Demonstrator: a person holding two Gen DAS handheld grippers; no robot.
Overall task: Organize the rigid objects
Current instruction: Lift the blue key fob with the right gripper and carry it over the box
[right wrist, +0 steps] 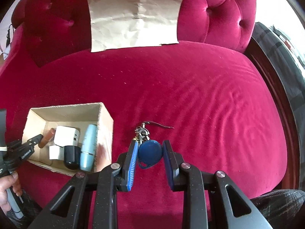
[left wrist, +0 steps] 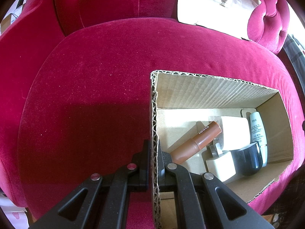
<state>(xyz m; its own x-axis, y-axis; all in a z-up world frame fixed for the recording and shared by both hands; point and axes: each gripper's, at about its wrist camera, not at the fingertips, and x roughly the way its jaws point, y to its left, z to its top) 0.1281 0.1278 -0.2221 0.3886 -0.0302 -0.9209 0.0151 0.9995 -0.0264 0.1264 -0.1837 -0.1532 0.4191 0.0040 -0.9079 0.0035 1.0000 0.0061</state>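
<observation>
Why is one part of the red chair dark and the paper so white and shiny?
Left wrist view: sunlight whitens the paper, and shadow darkens the near part of the seat beside the cardboard box, whose wall the left gripper pinches. Right wrist view: light is more even, the paper looks tan, and the fisheye lens bends the chair's edges.

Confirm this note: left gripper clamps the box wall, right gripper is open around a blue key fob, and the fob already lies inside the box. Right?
Not quite. The fob lies on the sofa cushion outside the box, as the right wrist view shows. The left gripper does clamp the box wall, and the right gripper is open around the fob.
</observation>
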